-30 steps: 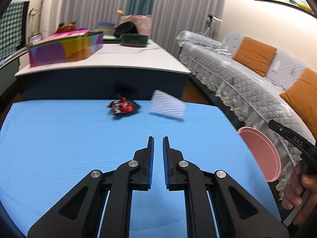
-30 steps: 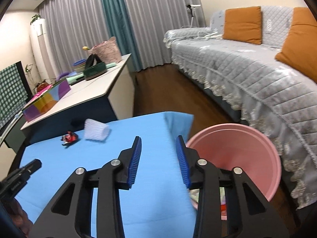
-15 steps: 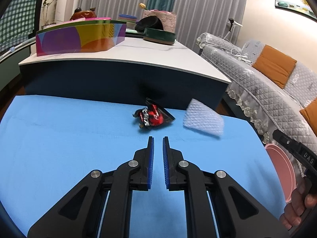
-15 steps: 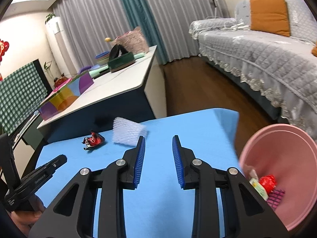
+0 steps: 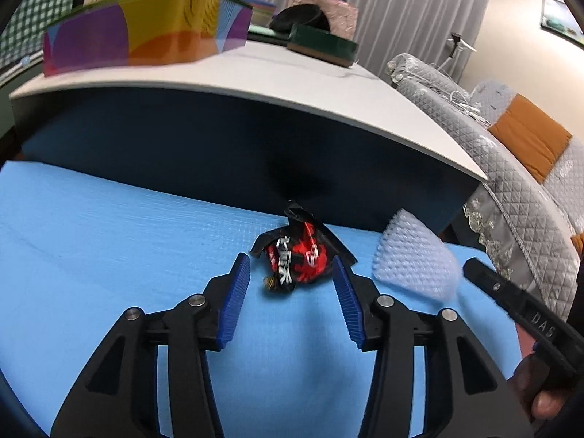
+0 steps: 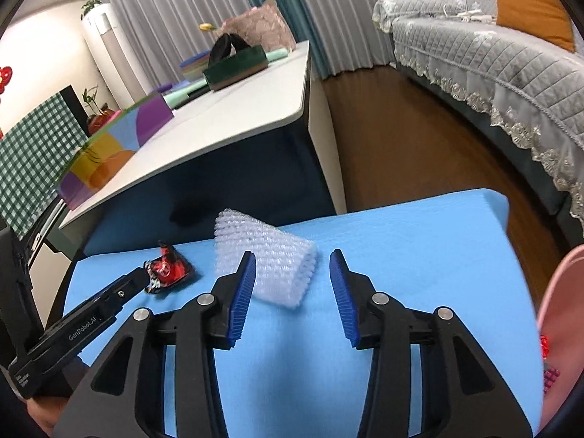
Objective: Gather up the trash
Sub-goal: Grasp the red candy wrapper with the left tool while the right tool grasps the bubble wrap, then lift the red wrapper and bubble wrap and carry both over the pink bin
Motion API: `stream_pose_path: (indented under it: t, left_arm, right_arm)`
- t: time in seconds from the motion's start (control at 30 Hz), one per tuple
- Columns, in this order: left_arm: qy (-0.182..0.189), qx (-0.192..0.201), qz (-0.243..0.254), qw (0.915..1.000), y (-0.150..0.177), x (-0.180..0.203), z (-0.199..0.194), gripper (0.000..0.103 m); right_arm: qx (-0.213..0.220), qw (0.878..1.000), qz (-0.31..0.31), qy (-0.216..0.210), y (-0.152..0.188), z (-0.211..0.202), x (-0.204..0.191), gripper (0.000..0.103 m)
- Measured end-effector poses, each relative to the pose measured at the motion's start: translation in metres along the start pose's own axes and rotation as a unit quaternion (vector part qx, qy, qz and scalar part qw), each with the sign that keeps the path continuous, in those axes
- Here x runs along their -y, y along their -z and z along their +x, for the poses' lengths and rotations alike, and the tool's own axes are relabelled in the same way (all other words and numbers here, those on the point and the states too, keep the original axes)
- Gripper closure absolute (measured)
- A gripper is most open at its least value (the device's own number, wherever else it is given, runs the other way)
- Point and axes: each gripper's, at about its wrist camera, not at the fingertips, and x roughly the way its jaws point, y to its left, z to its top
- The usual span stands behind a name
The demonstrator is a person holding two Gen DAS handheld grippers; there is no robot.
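A crumpled red and black wrapper lies on the blue mat near its far edge. My left gripper hovers just short of it, jaws opening, the wrapper showing in the gap with neither pad touching it. To the wrapper's right lies a white foam net sleeve. In the right wrist view that foam net sleeve sits in front of my right gripper, whose jaws are opening; the left pad overlaps the sleeve's near edge without pressing it. The wrapper shows at the left, beside the left gripper's finger.
A dark-sided, white-topped table stands right behind the mat, with a colourful box and a green box on it. A pink bin with trash inside sits at the mat's right. A grey sofa runs along the right.
Both grippers moved forward and down toward the mat's far edge. The left jaws went from nearly shut to wide around the wrapper. The right jaws widened before the foam sleeve.
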Motion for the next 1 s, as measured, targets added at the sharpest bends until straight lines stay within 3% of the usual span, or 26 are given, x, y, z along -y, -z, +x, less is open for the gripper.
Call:
stream_pose_path:
  t: [0.27, 0.3, 0.43, 0.6, 1.0]
  left_arm:
    - [-0.020, -0.037, -0.015, 0.9990, -0.005, 0.006, 0.028, 0.054]
    - [-0.019, -0.041, -0.019, 0.9988, -0.005, 0.005, 0.030, 0.067]
    - [-0.018, -0.041, -0.016, 0.9989, -0.002, 0.007, 0.030, 0.068]
    - [-0.036, -0.029, 0.005, 0.9989, -0.003, 0.012, 0.016, 0.069]
    - [-0.056, 0.011, 0.039, 0.9976, 0.002, 0.025, -0.052, 0.069]
  right_arm:
    - [-0.029, 1.000, 0.001, -0.005, 0.002, 0.020, 0.001, 0.058]
    - [-0.031, 0.999, -0.002, -0.007, 0.002, 0.021, 0.000, 0.062]
    - [-0.028, 0.999, -0.016, -0.014, 0.004, 0.019, -0.006, 0.085]
    - [-0.017, 0.999, -0.024, -0.016, 0.009, 0.009, -0.011, 0.092]
    - [0.049, 0.997, -0.055, 0.025, 0.019, -0.067, -0.026, 0.094]
